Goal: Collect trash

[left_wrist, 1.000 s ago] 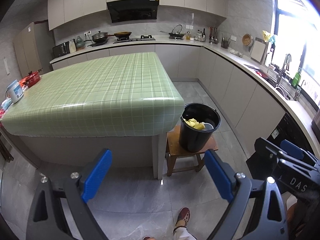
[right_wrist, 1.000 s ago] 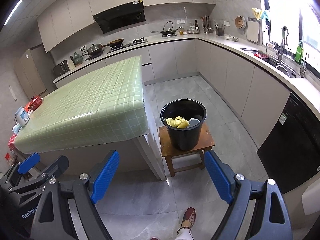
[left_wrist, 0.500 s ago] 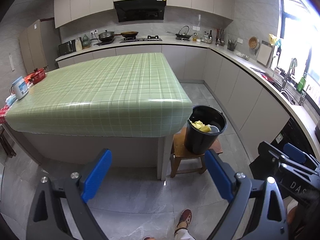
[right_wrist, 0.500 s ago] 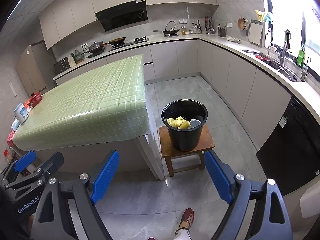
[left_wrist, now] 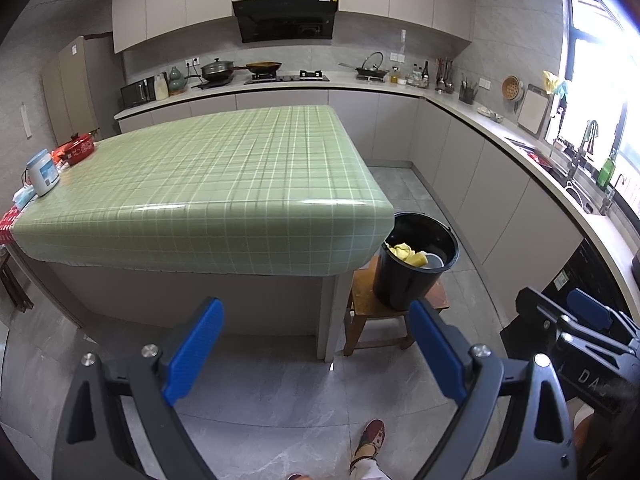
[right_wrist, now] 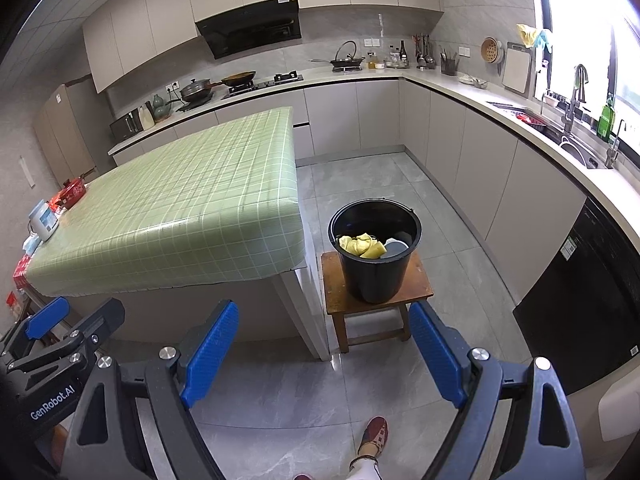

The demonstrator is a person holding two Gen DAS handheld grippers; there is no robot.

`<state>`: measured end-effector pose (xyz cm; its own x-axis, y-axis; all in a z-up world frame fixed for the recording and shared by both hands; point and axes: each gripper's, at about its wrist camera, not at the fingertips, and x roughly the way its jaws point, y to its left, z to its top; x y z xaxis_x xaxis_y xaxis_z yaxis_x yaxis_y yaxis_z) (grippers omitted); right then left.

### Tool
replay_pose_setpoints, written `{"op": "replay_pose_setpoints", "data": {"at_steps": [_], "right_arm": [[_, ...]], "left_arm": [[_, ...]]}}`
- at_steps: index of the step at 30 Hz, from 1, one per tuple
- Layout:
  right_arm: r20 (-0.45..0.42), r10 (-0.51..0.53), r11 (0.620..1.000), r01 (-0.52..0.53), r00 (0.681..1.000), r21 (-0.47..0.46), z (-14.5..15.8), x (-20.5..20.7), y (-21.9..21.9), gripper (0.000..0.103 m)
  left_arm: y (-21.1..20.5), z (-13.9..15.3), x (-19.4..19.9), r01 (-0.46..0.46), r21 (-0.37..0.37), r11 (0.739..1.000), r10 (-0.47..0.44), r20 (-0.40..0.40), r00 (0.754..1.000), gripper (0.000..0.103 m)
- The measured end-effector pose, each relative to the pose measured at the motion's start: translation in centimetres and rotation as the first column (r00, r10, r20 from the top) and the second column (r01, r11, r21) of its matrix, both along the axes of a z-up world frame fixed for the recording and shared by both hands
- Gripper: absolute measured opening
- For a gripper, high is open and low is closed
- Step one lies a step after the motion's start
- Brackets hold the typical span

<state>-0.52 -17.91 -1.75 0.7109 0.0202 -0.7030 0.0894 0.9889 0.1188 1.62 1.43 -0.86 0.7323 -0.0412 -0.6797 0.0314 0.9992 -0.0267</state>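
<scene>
- Both views sit farther back than a second ago — the green checked table (left_wrist: 208, 184) looms larger in the left one.
- Left gripper (left_wrist: 316, 354) and right gripper (right_wrist: 324, 354) hang level, jaws spread, empty.
- Yellow trash (right_wrist: 362, 245) lies in the black bucket (right_wrist: 374, 276) on the wooden stool (right_wrist: 332, 292).

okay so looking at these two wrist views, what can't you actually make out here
- Bucket contents, left wrist view: the table corner hides its near rim; under the yellow trash, nothing shows in either view.
- Floor behind the table: hidden in both views.
- Bottles by the stove, right wrist view: too small to identify.
- Left gripper and right gripper: open, empty; bodies cut off by the bottom edge.
</scene>
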Motion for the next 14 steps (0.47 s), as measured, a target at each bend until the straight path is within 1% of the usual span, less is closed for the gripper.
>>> {"op": "replay_pose_setpoints", "data": {"at_steps": [5, 9, 12, 14], "right_arm": [[0.000, 0.000, 1.000, 0.000, 1.000, 0.002, -0.01, 0.02, 0.06, 0.089], [0.004, 0.000, 1.000, 0.000, 1.000, 0.004, 0.09, 0.06, 0.19, 0.089], [0.006, -0.003, 1.000, 0.003, 1.000, 0.006, 0.20, 0.11, 0.18, 0.089], [0.008, -0.012, 1.000, 0.012, 1.000, 0.011, 0.24, 0.20, 0.04, 0.089]], "left_arm": [[-0.20, 0.22, 0.15, 0.002, -0.003, 1.000, -0.002, -0.001, 1.000, 0.095], [-0.19, 0.07, 0.45, 0.018, -0.025, 1.000, -0.018, -0.011, 1.000, 0.095], [-0.47, 0.07, 0.27, 0.044, -0.033, 0.998, -0.044, 0.020, 0.999, 0.094], [-0.83, 0.20, 0.17, 0.055, -0.025, 0.998, -0.054, 0.034, 0.998, 0.094]]}}
